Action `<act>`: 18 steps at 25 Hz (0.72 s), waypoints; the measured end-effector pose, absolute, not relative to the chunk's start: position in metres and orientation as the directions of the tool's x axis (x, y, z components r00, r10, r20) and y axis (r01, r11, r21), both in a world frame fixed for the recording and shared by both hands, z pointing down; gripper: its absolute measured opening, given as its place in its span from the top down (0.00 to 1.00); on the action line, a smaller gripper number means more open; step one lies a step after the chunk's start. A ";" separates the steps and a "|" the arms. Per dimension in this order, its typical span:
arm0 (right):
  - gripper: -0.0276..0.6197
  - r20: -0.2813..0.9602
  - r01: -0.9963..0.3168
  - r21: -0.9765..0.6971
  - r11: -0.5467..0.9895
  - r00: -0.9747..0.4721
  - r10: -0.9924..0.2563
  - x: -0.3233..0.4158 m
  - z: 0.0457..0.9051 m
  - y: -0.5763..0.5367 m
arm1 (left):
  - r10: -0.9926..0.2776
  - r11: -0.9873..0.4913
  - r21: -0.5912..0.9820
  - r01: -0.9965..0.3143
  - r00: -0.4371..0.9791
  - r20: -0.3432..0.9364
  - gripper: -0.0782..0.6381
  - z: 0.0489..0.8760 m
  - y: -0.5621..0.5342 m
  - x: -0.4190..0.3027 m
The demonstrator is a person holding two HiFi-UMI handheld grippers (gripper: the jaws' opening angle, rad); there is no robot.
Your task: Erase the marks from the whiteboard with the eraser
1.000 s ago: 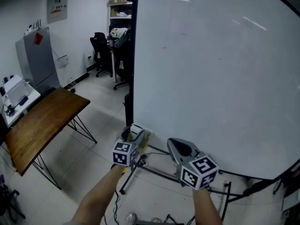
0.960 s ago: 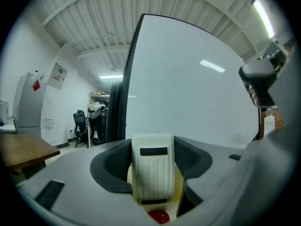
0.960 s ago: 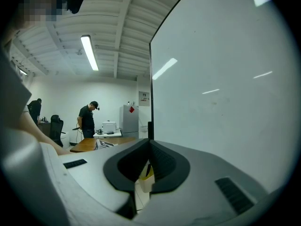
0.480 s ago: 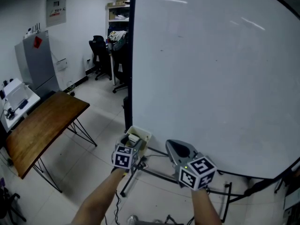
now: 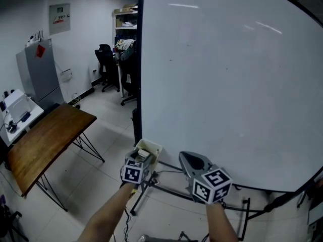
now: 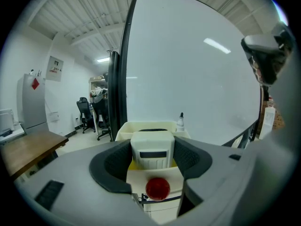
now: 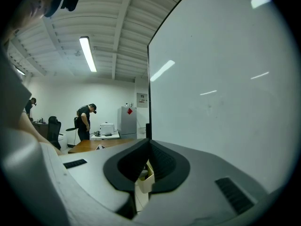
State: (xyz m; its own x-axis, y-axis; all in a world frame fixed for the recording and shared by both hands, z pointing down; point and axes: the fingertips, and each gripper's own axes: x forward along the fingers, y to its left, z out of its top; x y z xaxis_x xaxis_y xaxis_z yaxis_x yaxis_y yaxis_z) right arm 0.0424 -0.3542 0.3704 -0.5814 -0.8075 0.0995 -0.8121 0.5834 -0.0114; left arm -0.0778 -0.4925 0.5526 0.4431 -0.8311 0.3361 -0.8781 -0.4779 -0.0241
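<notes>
- Whiteboard point(image 5: 227, 84), large, white, glossy, black edge frame, on a black floor stand: fills head view from 12 to 4 o'clock. Surface reads near clean; one tiny dark speck upper L, ceiling-light glare streaks.
- Left gripper point(image 5: 141, 158), grey w/ square-marker cube, held in bare-armed hand at 6 o'clock of head view, just off the board's lower L corner. Jaws stand wide, pads pressed on both flanks of the eraser.
- Eraser point(image 6: 151, 147), white blocky plastic body w/ dark slot on its face: between the L jaws, hanging directly over the tray.
- Tray point(image 5: 153, 146), cream plastic, open-top box: at 12 o'clock of L gripper, beside the board's lower L corner. Small red round item point(image 6: 157, 187) shows low between the jaws; what it belongs to unclear.
- Small white bottle w/ dark cap point(image 6: 181, 120): at the tray's far R corner, upright.
- Right gripper point(image 5: 196, 159), same build, at 5 o'clock of head view, near the board's lower edge. Jaws brought together at the tips, nothing between them.
- Bench point(image 5: 45, 135), brown wood top, thin black metal legs: 8 o'clock, well apart from the board.
- Grey metal cabinet w/ red tag point(image 5: 43, 67): 10 o'clock, by the wall.
- Black office chairs point(image 5: 105, 59): 11 o'clock, far side of room.
- Person in dark clothes point(image 7: 85, 121): standing, far bkgd, R gripper view.
</notes>
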 end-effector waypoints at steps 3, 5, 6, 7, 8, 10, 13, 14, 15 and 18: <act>0.97 0.097 -0.810 -0.009 0.587 -0.585 -0.805 0.040 0.368 -0.353 | -0.831 -0.479 -0.024 -0.877 0.445 0.335 0.51 0.550 -0.491 -0.080; 0.97 0.096 -0.807 -0.007 0.591 -0.589 -0.802 0.038 0.368 -0.353 | -0.834 -0.479 -0.025 -0.877 0.446 0.325 0.51 0.546 -0.489 -0.083; 0.97 0.096 -0.805 -0.007 0.593 -0.590 -0.801 0.036 0.368 -0.352 | -0.834 -0.481 -0.026 -0.876 0.449 0.320 0.51 0.544 -0.489 -0.084; 0.97 0.095 -0.805 -0.006 0.594 -0.591 -0.801 0.035 0.367 -0.352 | -0.835 -0.484 -0.027 -0.875 0.452 0.315 0.51 0.541 -0.488 -0.084; 0.97 0.094 -0.804 -0.006 0.595 -0.592 -0.800 0.035 0.367 -0.351 | -0.835 -0.486 -0.028 -0.873 0.455 0.310 0.51 0.538 -0.488 -0.084; 0.97 0.092 -0.803 -0.003 0.597 -0.594 -0.799 0.033 0.365 -0.351 | -0.836 -0.489 -0.032 -0.872 0.458 0.302 0.51 0.532 -0.487 -0.085; 0.97 0.086 -0.805 0.004 0.594 -0.591 -0.802 0.035 0.361 -0.350 | -0.844 -0.492 -0.043 -0.870 0.464 0.268 0.51 0.515 -0.485 -0.084; 0.97 0.083 -0.807 0.007 0.591 -0.589 -0.804 0.036 0.359 -0.350 | -0.845 -0.498 -0.044 -0.866 0.474 0.248 0.51 0.505 -0.484 -0.082; 0.97 0.080 -0.809 0.010 0.587 -0.585 -0.807 0.038 0.357 -0.350 | -0.844 -0.509 -0.045 -0.860 0.488 0.224 0.51 0.494 -0.482 -0.078; 0.97 0.064 -0.818 0.021 0.575 -0.573 -0.817 0.044 0.347 -0.353 | -0.827 -0.552 -0.049 -0.832 0.539 0.158 0.51 0.458 -0.477 -0.064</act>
